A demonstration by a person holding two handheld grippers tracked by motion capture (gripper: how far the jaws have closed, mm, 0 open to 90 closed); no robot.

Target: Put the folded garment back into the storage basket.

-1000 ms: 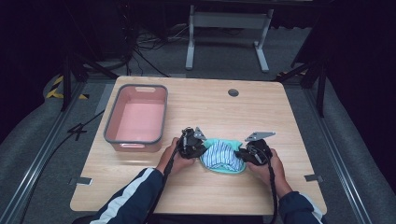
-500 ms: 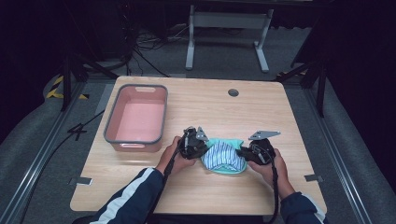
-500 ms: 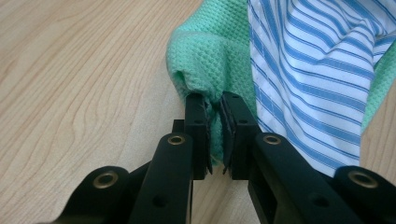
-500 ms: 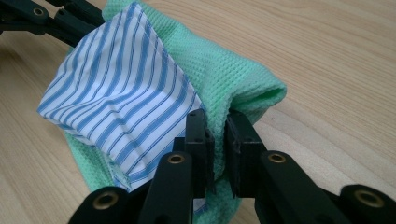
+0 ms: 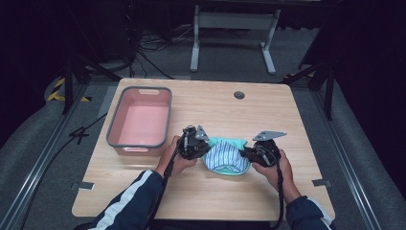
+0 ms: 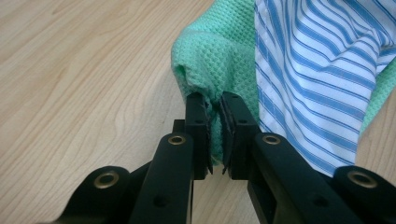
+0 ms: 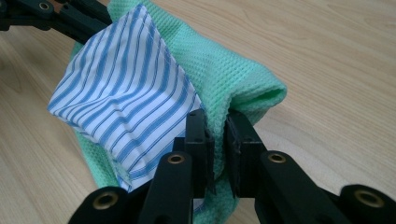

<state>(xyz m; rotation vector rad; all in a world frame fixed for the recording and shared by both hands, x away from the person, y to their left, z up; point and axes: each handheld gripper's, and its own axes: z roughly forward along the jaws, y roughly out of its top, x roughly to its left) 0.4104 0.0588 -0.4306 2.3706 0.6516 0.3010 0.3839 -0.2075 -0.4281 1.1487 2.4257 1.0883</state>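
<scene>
The cloth (image 5: pixel 226 156) is green with a blue-striped patch on it. It hangs just over the tabletop (image 5: pixel 268 115), between the two grippers, a little way from the pink bin (image 5: pixel 140 122).

The left gripper (image 6: pixel 212 100) has its fingers pinched tight on one green edge. The right gripper (image 7: pixel 215 116) has its fingers pinched tight on the other green edge.

The cloth looks soft, thin and light. It sags in the middle and folds easily. It will not break. It could slip out, so I think the thick folded hem at each side is the best place to hold it.
</scene>
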